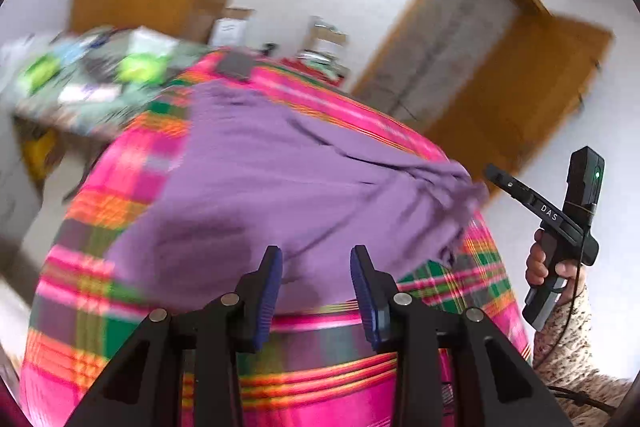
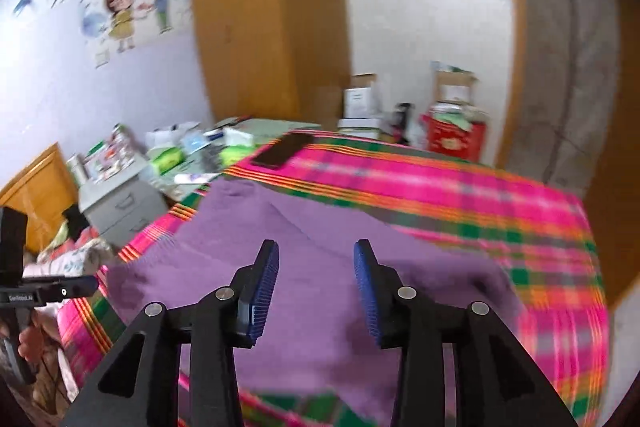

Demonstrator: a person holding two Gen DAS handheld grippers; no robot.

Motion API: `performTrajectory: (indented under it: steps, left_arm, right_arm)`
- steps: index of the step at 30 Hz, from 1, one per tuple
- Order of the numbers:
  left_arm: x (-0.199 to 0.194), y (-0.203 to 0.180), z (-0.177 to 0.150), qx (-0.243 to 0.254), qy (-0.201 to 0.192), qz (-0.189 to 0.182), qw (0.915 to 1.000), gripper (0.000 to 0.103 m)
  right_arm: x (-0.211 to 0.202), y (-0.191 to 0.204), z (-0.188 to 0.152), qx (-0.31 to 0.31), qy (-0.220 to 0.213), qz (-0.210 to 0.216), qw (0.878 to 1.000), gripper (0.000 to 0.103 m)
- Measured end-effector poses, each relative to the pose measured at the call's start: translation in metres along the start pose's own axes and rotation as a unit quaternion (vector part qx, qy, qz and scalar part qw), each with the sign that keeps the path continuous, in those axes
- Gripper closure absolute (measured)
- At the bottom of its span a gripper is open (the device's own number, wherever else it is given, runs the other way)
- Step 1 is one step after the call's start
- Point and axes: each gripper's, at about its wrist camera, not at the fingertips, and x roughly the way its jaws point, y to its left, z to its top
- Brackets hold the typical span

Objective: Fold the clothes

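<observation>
Both grippers, left [image 1: 316,291] and right [image 2: 316,293], released, empty, above purple garment [image 1: 280,179] on plaid blanket [image 1: 400,123]; phone [image 2: 282,149] at eleven o'clock.

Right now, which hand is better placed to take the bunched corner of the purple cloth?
Probably right. In the left wrist view the right gripper sits beside the bunched corner of the purple cloth, jaws open and empty.
</observation>
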Motion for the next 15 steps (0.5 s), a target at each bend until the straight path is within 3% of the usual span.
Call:
performTrajectory:
  steps: [7, 10, 15]
  left_arm:
    - [0.064, -0.09, 0.002, 0.127, 0.053, -0.032, 0.9899, 0.067]
    - [0.097, -0.123, 0.001, 0.166, 0.08, -0.031, 0.9825, 0.067]
    - [0.131, -0.162, -0.001, 0.225, 0.082, -0.005, 0.971, 0.067]
  right_arm:
    - [-0.046, -0.043, -0.063, 0.112, -0.03, -0.053, 0.992, 0.062]
    - [-0.044, -0.055, -0.082, 0.145, -0.014, -0.071, 0.987, 0.062]
    - [-0.043, -0.07, -0.106, 0.187, -0.002, -0.079, 0.979, 0.062]
